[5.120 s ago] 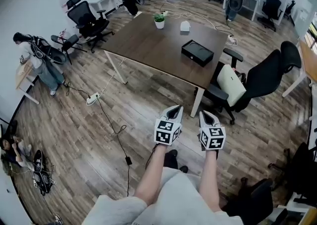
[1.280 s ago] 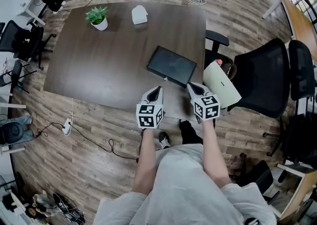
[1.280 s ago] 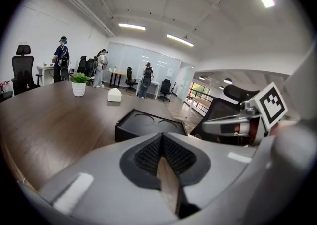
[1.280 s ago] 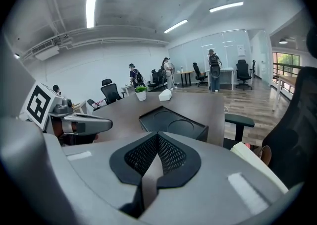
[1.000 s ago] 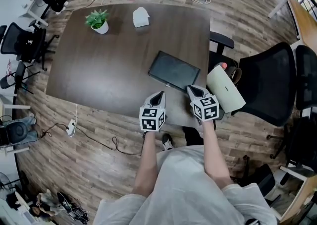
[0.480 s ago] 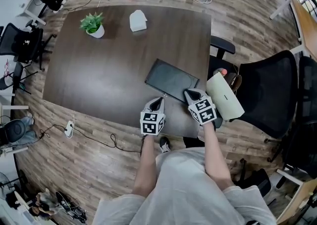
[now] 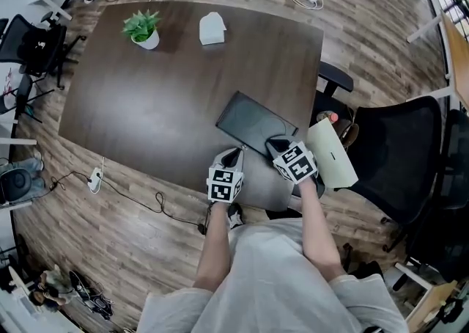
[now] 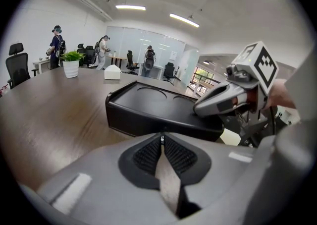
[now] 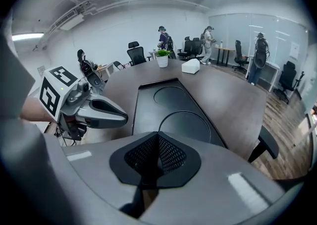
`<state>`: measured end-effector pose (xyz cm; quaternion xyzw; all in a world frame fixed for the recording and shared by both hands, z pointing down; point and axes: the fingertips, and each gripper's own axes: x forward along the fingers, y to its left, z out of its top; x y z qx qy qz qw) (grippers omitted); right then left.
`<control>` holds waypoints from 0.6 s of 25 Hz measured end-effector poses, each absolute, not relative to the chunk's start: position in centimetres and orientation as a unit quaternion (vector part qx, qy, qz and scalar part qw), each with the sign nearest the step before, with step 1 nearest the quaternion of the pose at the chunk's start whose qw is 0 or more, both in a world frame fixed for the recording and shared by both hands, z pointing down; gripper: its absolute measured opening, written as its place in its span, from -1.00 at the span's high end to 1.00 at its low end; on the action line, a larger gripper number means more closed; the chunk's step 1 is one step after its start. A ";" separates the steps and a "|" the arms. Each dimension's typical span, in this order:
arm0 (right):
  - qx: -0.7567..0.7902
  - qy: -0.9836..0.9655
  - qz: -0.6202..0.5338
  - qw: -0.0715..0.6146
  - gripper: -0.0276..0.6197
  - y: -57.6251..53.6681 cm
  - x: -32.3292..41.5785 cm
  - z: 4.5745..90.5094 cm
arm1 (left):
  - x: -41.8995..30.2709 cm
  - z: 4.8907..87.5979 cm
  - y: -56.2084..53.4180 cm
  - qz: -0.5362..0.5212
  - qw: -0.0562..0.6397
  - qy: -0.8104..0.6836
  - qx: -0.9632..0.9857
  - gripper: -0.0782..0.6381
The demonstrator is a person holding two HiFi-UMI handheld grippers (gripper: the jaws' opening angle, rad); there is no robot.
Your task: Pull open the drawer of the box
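Since the box [image 7: 253, 122] sits skewed near the counter's [image 7: 146, 97] near right corner, there's little bare top between it and the near edge. Wide bare top opens to its left and behind it. A potted plant [image 7: 143, 28] and a small white object [image 7: 212, 27] stand at the far end, well apart from the box. A black office chair [image 7: 396, 155] with a cream pad [image 7: 333, 152] stands just beside the counter's right corner, close to the right forearm. Cables trail over the wood floor [image 7: 110, 236] on the left.

Both bare forearms reach straight forward from the body, grippers side by side, marker cubes facing up. The left gripper [image 7: 236, 152] points at the box's near side, tips at the counter's near edge and just short of the box. Its own view shows the jaws pressed together with nothing between them, the box's dark front wall straight ahead. The right gripper [image 7: 272, 142] angles slightly inward, tips over the box's near right corner. Its jaws are together too and hold nothing, with the box lid and its two round recesses stretching away ahead of them. Whether the right tips touch the lid can't be told.
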<state>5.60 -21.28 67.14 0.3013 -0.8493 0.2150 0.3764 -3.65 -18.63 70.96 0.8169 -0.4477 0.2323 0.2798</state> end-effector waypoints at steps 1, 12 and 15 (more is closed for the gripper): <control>0.297 -0.848 0.217 0.381 0.91 -21.2 5.5 67.3 | -3.7 71.1 -18.6 0.231 0.281 -0.448 0.816 0.58; 0.290 -0.843 0.228 0.391 0.91 -21.3 5.4 67.3 | -3.4 71.6 -17.5 0.226 0.276 -0.431 0.829 0.50; 0.296 -0.844 0.225 0.386 0.91 -21.2 5.3 67.2 | -3.3 71.8 -17.3 0.230 0.273 -0.428 0.830 0.49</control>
